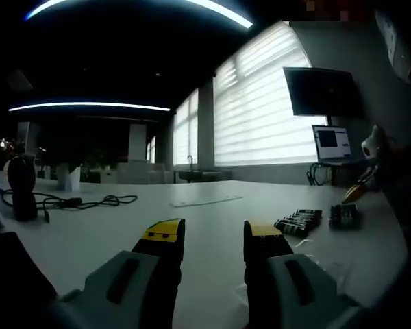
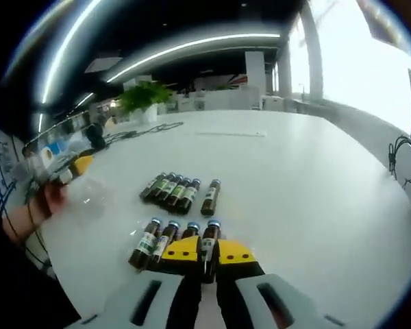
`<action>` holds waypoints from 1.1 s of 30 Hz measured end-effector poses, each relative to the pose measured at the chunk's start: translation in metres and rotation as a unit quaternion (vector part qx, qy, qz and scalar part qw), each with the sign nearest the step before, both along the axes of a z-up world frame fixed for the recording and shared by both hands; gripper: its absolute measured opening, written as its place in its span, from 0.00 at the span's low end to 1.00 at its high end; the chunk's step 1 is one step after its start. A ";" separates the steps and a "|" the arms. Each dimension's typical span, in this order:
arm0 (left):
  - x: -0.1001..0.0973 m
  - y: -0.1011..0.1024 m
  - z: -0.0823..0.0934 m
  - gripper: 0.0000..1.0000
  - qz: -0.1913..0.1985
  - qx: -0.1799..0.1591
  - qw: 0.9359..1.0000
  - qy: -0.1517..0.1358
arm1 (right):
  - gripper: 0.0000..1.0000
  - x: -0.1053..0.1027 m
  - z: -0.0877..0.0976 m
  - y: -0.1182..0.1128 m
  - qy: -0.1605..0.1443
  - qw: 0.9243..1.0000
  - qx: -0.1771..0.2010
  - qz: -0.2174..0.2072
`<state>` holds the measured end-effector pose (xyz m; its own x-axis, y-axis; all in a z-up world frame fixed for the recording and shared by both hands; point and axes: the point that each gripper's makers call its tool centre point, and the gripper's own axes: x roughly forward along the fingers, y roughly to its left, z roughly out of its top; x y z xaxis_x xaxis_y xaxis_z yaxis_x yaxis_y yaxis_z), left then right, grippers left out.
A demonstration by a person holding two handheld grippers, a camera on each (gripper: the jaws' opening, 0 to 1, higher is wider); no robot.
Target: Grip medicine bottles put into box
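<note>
My right gripper (image 2: 207, 262) pinches a brown medicine bottle (image 2: 207, 248) lying lengthwise between its jaws; my left gripper (image 1: 214, 240) gapes empty.

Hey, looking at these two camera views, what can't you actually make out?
- Bottle labels: too small, right gripper view.
- Bottle between the right claw jaws: lower end hidden by them.
- Box: cannot identify one.
- Clear object by a hand: blurred.
- Dark items, left gripper view: too dim.
</note>
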<state>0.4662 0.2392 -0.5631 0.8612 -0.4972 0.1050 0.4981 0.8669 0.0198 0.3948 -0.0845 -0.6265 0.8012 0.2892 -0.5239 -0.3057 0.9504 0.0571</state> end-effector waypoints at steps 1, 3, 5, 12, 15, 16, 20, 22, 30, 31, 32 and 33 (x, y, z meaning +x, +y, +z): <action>0.000 0.000 0.000 0.27 0.000 0.000 1.000 0.000 | 0.04 0.000 -0.001 -0.002 -0.002 1.000 -0.008 -0.001; 0.000 0.000 0.000 0.27 0.000 0.001 1.000 0.000 | 0.05 -0.001 -0.002 -0.002 -0.001 1.000 -0.003 -0.003; 0.000 0.000 0.000 0.27 0.000 0.001 1.000 0.000 | 0.05 -0.002 -0.002 -0.002 -0.002 1.000 -0.002 -0.004; 0.000 0.000 0.001 0.27 -0.001 0.000 1.000 -0.001 | 0.03 0.000 -0.002 -0.001 -0.011 1.000 -0.023 0.001; 0.000 0.000 0.001 0.27 -0.002 -0.002 1.000 -0.001 | 0.00 0.008 0.002 0.001 -0.042 0.998 -0.040 0.014; 0.000 0.000 0.001 0.27 -0.002 -0.002 1.000 -0.001 | 0.00 0.005 -0.003 0.001 -0.025 0.999 -0.040 0.003; 0.000 0.000 0.001 0.27 -0.002 -0.004 1.000 -0.002 | 0.00 0.003 -0.002 -0.006 -0.022 0.999 -0.030 -0.011; -0.001 0.000 0.002 0.27 -0.003 -0.004 1.000 -0.002 | 0.00 0.003 -0.003 -0.010 -0.019 0.999 -0.044 -0.013; 0.000 0.000 0.001 0.27 -0.002 -0.002 1.000 -0.002 | 0.03 0.017 0.017 -0.005 -0.019 1.000 -0.001 -0.019; 0.000 0.000 0.001 0.27 -0.002 -0.003 1.000 -0.003 | 0.05 0.019 0.019 -0.004 -0.019 1.000 0.001 -0.018; 0.000 0.001 0.001 0.27 -0.002 -0.004 1.000 -0.003 | 0.05 0.023 0.023 -0.001 -0.020 1.000 0.002 -0.017; 0.000 0.001 0.002 0.27 -0.001 -0.005 1.000 -0.003 | 0.05 0.027 0.026 0.000 -0.024 1.000 -0.003 -0.014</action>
